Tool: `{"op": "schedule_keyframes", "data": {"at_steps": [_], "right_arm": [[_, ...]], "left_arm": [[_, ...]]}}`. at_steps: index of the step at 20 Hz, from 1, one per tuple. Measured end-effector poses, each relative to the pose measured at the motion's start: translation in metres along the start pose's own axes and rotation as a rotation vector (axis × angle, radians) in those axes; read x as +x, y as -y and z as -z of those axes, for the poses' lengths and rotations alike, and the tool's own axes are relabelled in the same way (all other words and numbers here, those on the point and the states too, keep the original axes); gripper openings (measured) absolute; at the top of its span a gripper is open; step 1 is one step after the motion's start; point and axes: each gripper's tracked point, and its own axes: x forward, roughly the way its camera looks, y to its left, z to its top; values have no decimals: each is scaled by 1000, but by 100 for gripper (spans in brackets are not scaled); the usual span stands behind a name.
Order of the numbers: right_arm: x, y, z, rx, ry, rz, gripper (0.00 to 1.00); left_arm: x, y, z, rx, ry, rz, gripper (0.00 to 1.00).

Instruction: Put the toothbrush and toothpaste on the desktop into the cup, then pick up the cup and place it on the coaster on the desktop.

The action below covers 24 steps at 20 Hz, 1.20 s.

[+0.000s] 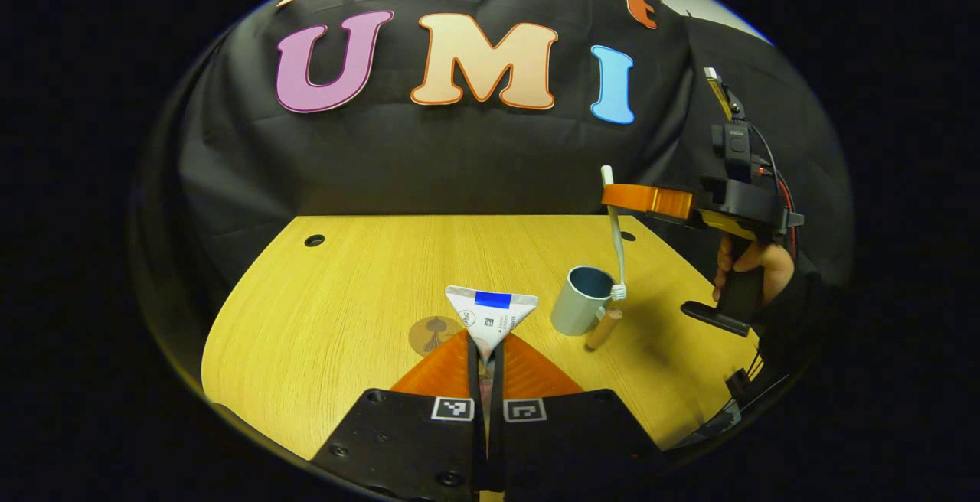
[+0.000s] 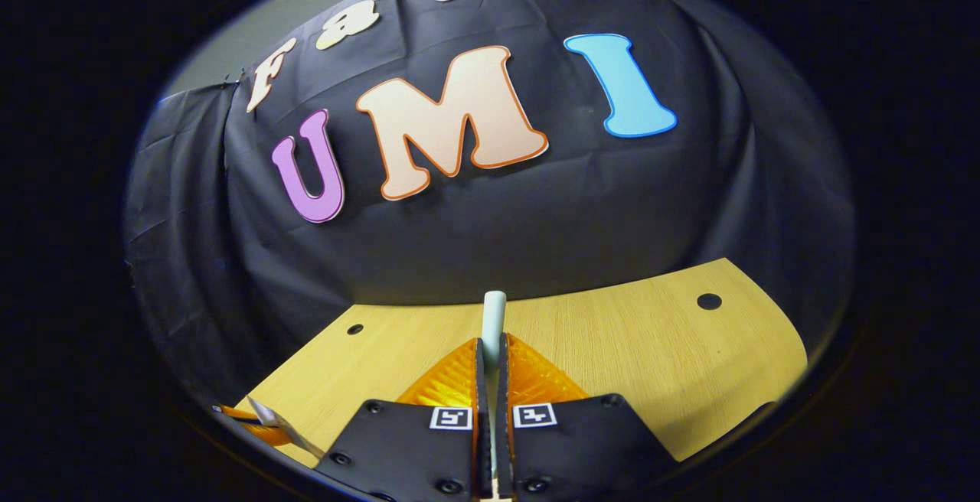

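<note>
Above the cup (image 1: 582,300), toothbrush (image 1: 615,234) hangs (bristles down).

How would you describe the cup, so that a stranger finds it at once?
Look at the wooden desktop before the black cloth wall. Right of the middle stands the grey-blue cup, open side up, with a handle. The toothbrush hangs head down beside its rim, held by the right gripper.

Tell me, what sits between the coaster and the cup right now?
In the left gripper view, the toothpaste tube, clamped in the left tongs, hangs between the coaster and the cup. Otherwise that stretch of desktop looks bare.
</note>
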Motion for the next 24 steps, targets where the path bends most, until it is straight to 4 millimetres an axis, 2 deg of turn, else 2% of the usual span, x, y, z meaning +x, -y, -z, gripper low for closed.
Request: {"op": "schedule_keyframes", "data": {"at_steps": [5,9,14,16,18,19,22,23,24], "right_arm": [[26,14,8,-21,19,45,5],[35,17,25,-58,-28,52,7],[36,22,45,-81,-76,66,10],[23,30,56,-74,-104,63,12],[10,33,64,-67,-132,51,28],[5,34,70,-69,-147,43,54],[-20,41,87,-108,-179,44,100],[-31,44,92,-117,-185,40,96],[-42,45,98,-120,-198,35,99]], "left_arm": [[-5,0,-5,3,13,-16,0],[-7,1,-16,10,34,-25,0],[-2,8,-22,-3,40,-2,0],[4,12,-25,1,40,13,0],[12,19,-29,10,41,31,0],[13,25,-31,14,44,40,0],[21,38,-43,28,68,71,0],[24,42,-48,32,77,82,0],[28,47,-53,36,85,92,0]]}}
